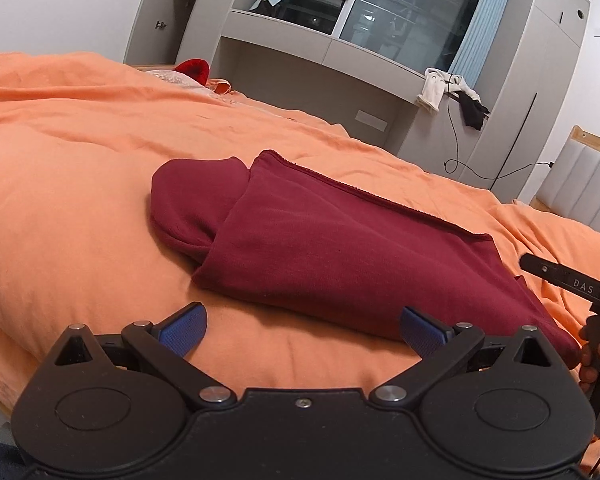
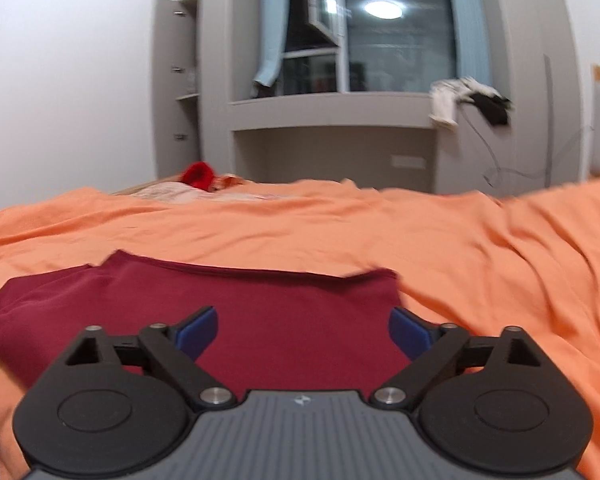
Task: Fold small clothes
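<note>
A dark red garment (image 1: 320, 248) lies folded on the orange bedspread (image 1: 80, 168), with a rounded part sticking out at its left end. My left gripper (image 1: 302, 330) is open and empty, just in front of the garment's near edge. My right gripper (image 2: 303, 332) is open and empty, low over the near part of the same garment (image 2: 260, 312). The right gripper's body also shows at the right edge of the left wrist view (image 1: 572, 284).
A bright red item (image 1: 193, 68) lies at the far end of the bed. A grey built-in shelf and window (image 1: 340, 52) stand behind. White and black clothes (image 1: 452, 96) hang off the shelf, with a black cable below. A padded headboard (image 1: 592, 184) is at the right.
</note>
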The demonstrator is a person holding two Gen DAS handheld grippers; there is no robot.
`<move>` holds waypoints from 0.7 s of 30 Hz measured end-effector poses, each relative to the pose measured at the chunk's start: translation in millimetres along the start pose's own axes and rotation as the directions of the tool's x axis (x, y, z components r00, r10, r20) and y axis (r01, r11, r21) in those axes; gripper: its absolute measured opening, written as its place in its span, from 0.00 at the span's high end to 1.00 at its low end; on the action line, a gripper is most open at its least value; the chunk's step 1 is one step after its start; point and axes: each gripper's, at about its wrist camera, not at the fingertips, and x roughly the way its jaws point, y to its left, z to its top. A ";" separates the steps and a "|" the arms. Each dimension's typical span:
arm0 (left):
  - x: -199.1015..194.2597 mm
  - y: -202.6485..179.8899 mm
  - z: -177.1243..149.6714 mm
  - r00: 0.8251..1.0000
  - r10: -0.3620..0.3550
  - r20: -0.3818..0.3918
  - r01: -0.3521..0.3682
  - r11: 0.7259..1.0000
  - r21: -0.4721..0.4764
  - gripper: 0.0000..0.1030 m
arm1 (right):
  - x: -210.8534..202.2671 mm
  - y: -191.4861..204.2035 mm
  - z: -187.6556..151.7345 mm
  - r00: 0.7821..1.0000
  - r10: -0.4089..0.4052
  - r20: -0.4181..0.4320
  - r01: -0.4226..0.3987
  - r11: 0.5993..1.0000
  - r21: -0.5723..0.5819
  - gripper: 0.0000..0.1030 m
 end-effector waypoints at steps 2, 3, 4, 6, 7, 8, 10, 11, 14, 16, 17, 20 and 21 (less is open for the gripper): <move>0.4 -1.0 -0.1 1.000 0.002 0.000 -0.002 1.000 0.001 0.01 | 3.9 16.8 -0.2 1.000 0.003 0.017 -0.002 1.000 -0.030 0.00; 0.4 -0.9 -0.1 1.000 0.001 0.001 -0.001 1.000 0.001 0.01 | 6.2 24.4 -0.4 1.000 0.009 0.017 -0.008 0.999 -0.045 0.00; 0.6 -0.9 0.1 1.000 0.000 0.001 0.000 1.000 0.000 0.01 | 8.9 30.6 -0.8 1.000 0.015 0.014 -0.014 0.998 -0.055 0.00; 0.8 -0.7 0.1 1.000 -0.002 0.001 0.002 1.000 -0.003 0.01 | 14.6 40.7 -2.3 1.000 0.014 0.006 -0.014 0.998 -0.065 0.00; 0.9 -0.7 -0.5 1.000 -0.003 0.002 0.004 1.000 -0.005 0.01 | 17.1 45.4 -3.6 1.000 0.011 -0.002 -0.011 0.998 -0.068 0.00; 0.6 -0.1 -0.5 1.000 -0.005 0.002 0.005 1.000 -0.007 0.01 | 20.0 48.5 -5.1 1.000 0.008 -0.014 -0.009 0.997 -0.070 0.00; 0.2 1.3 -0.5 1.000 -0.006 0.002 0.006 1.000 -0.009 0.01 | 24.9 52.4 -9.8 0.999 0.003 -0.041 -0.006 0.997 -0.075 0.00; -0.1 1.8 -0.4 1.000 -0.007 0.002 0.007 1.000 -0.011 0.01 | 25.5 54.0 -13.1 0.999 0.006 -0.052 -0.010 0.997 -0.080 0.00; -0.5 4.0 -0.4 1.000 -0.009 0.002 0.009 1.000 -0.014 0.01 | 28.6 60.9 -20.8 0.998 0.000 -0.070 -0.007 0.996 -0.093 0.00; -0.8 4.3 -0.8 1.000 -0.009 0.003 0.009 1.000 -0.017 0.01 | 30.5 64.2 -26.2 0.997 -0.013 -0.081 0.005 0.995 -0.097 0.00; -1.0 5.3 -1.2 1.000 -0.009 0.003 0.009 1.000 -0.018 0.01 | 30.9 64.5 -29.9 0.996 -0.018 -0.089 0.010 0.995 -0.095 0.00; -0.8 5.6 -1.1 1.000 -0.009 0.002 0.009 1.000 -0.016 0.01 | 32.3 66.6 -41.3 0.994 -0.044 -0.103 0.036 0.997 -0.074 0.00; -0.7 5.6 -1.1 1.000 -0.009 0.002 0.009 1.000 -0.015 0.01 | 32.0 68.0 -43.9 0.994 -0.053 -0.095 0.046 0.996 -0.071 0.00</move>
